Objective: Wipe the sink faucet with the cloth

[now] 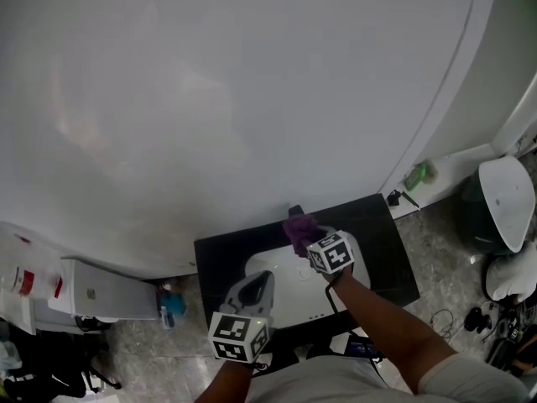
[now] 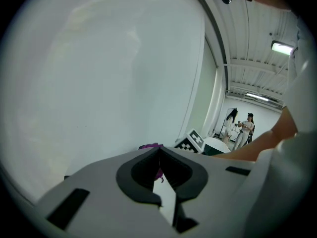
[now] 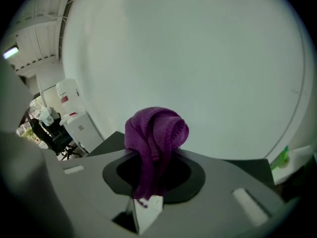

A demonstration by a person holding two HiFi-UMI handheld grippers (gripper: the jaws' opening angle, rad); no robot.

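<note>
Seen clenched between fingers of right gripper [image 1: 309, 242]: purple cloth [image 3: 154, 133], bunched above the tips. Held at back edge of white sink [image 1: 302, 296] on black table [image 1: 382, 242], close to white wall [image 1: 210, 99]. Seen over front of sink: left gripper [image 2: 159, 150], apart from cloth, fingers pressed together on nothing. Faucet not made out behind cloth
</note>
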